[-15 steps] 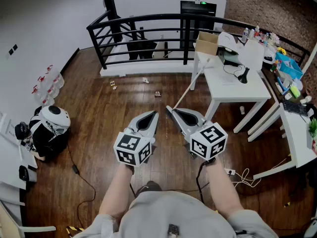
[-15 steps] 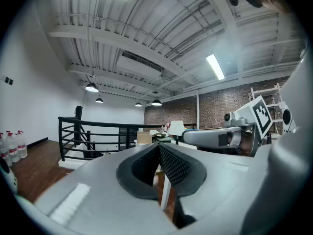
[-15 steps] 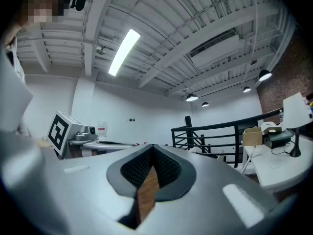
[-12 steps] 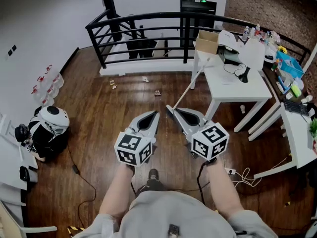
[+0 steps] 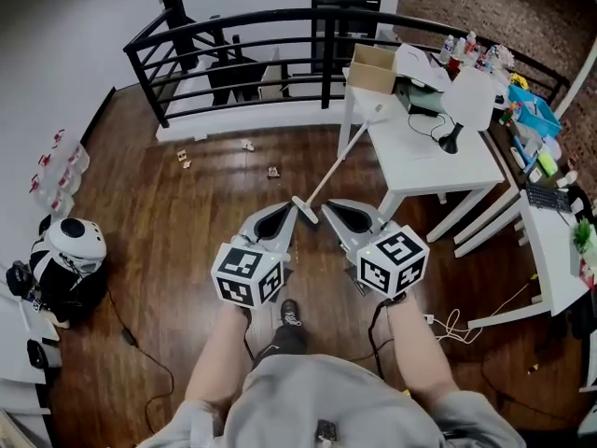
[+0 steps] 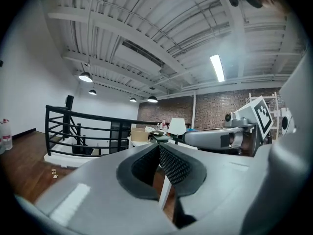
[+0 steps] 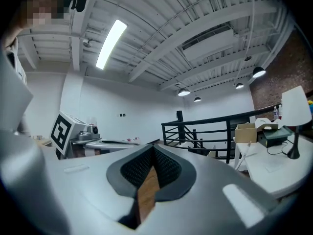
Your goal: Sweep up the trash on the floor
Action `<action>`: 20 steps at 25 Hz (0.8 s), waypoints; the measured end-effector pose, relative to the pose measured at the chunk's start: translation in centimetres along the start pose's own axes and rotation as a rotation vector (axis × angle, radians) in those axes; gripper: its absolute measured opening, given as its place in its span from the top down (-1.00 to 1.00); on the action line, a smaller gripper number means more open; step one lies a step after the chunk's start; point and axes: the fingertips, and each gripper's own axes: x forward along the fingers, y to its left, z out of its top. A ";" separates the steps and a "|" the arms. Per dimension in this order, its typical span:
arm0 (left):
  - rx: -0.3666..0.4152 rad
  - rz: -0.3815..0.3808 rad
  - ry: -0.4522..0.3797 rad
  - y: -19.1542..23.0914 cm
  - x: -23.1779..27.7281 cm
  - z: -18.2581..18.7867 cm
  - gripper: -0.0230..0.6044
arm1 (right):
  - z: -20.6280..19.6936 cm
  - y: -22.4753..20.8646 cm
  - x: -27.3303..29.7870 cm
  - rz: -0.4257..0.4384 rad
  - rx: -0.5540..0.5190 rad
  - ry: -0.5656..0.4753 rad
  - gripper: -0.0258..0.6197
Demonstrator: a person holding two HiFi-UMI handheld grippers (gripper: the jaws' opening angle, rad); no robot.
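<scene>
The left gripper (image 5: 287, 215) and the right gripper (image 5: 328, 212) are held out side by side, almost level, over the wooden floor (image 5: 187, 222). The jaws of both are closed on nothing. Just past them a white broom (image 5: 336, 161) leans on the bench (image 5: 429, 157). Trash scraps (image 5: 273, 171) lie nearer the railing (image 5: 270, 13). I cannot tell what is in the open cardboard box (image 5: 371, 64) on the bench corner.
</scene>
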 end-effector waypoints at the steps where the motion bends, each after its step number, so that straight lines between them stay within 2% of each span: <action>1: -0.003 -0.009 -0.003 1.0 1.1 0.2 0.90 | 0.2 -1.0 1.1 -0.009 -0.001 0.006 0.92; 11: -0.062 -0.089 0.026 11.8 11.2 1.0 0.90 | 2.3 -9.1 13.3 -0.066 -0.010 0.078 0.92; 15: -0.047 -0.114 0.037 14.4 14.7 1.5 0.90 | 3.3 -12.8 15.9 -0.109 -0.005 0.052 0.92; 20: -0.041 -0.157 0.066 16.0 19.2 1.0 0.90 | 2.5 -17.4 17.6 -0.172 0.027 0.064 0.92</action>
